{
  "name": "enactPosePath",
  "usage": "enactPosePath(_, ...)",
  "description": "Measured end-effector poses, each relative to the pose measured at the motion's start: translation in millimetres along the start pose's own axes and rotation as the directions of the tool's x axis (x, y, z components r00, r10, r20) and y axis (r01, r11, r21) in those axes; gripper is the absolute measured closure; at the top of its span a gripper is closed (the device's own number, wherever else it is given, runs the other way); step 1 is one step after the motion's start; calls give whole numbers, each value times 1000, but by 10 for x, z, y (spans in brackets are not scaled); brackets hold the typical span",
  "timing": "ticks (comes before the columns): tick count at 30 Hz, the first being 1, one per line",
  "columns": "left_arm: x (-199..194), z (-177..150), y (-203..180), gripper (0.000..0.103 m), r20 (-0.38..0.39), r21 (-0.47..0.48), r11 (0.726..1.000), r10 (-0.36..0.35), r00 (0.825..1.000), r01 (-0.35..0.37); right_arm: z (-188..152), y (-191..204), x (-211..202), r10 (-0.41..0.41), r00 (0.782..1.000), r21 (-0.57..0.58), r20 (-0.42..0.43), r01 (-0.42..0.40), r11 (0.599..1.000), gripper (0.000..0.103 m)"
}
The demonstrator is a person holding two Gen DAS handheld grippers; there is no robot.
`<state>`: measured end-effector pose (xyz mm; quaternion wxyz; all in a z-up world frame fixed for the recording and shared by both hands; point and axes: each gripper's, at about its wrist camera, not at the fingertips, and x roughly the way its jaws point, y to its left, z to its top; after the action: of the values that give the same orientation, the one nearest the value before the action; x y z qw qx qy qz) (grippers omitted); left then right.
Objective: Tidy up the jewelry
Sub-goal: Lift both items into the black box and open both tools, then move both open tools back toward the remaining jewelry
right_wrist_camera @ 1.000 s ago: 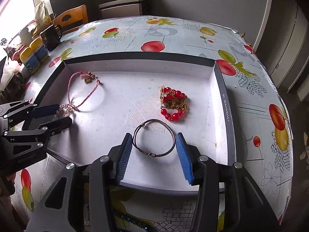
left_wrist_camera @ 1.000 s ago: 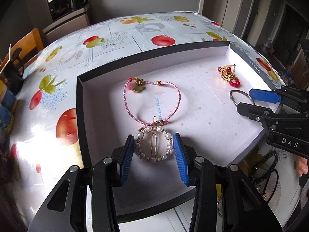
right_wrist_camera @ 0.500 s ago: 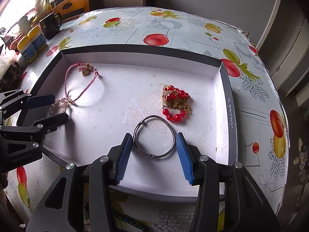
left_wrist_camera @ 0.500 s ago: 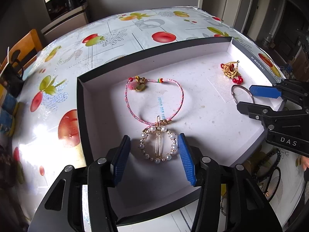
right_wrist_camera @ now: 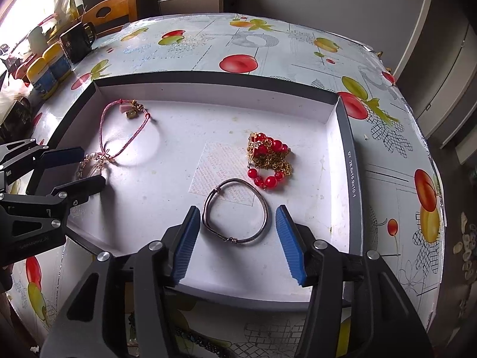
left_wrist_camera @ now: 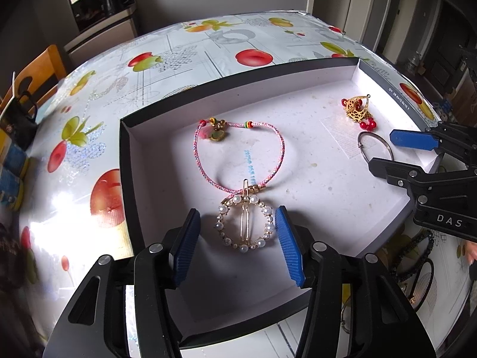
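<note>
A shallow box (left_wrist_camera: 354, 74) with a white floor lies on the fruit-print tablecloth. In the left wrist view my left gripper (left_wrist_camera: 238, 246) is open, its pads either side of a round pearl hair clip (left_wrist_camera: 244, 223) that lies flat beside a pink cord bracelet (left_wrist_camera: 238, 152). In the right wrist view my right gripper (right_wrist_camera: 237, 243) is open around a silver bangle (right_wrist_camera: 235, 211) lying on the box floor. A red bead and gold chain piece (right_wrist_camera: 268, 158) lies just beyond the bangle. Each gripper shows in the other's view, the right (left_wrist_camera: 387, 155) and the left (right_wrist_camera: 80, 167).
More jewelry, a dark beaded strand (left_wrist_camera: 417, 253), lies on the table outside the box's near edge. A black mug (right_wrist_camera: 77, 41) and yellow-lidded jars (right_wrist_camera: 47, 65) stand at the table's far left. A wooden chair (right_wrist_camera: 110, 12) stands behind the table.
Both grippers have drawn back slightly and risen. The left jaws have opened wider around the pearl clip, which stays on the box floor. The bangle has not moved.
</note>
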<state>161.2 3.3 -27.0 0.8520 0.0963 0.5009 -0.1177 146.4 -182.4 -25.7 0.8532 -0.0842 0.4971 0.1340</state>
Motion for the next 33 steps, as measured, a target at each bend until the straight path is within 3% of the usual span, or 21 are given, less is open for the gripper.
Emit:
enactPosePath(3,-21,-10,9,44,12,-5,1000,8,1000,-8,-27,1,-60,13,1000,-1,21,-13,1000,42)
enactPosePath(6,-121,-39,24,38,56,-24,999,-22,998,24,-69,-15,-136,25,999,4,45,-26,1000,31)
enactPosePath(8,-227,-63,9,26,94,-28,999,-26,995,28,-101,-23,-215,36,997,5,72,-36,999,27)
enactPosePath(10,-345,-88,-8,23,125,-27,999,-14,992,18,-139,-51,-304,42,995,15,95,-43,999,24)
enactPosePath(16,-777,-248,-52,15,238,-14,1000,-13,971,16,-313,-152,-663,76,977,52,201,-88,995,7)
enactPosePath(23,-1090,-626,-143,11,321,20,1000,-20,947,14,-677,-203,-1005,76,952,64,296,-99,993,6)
enactPosePath(33,-1029,-1156,-361,11,300,87,996,-48,953,23,-1237,-75,-981,77,962,21,260,-85,996,6)
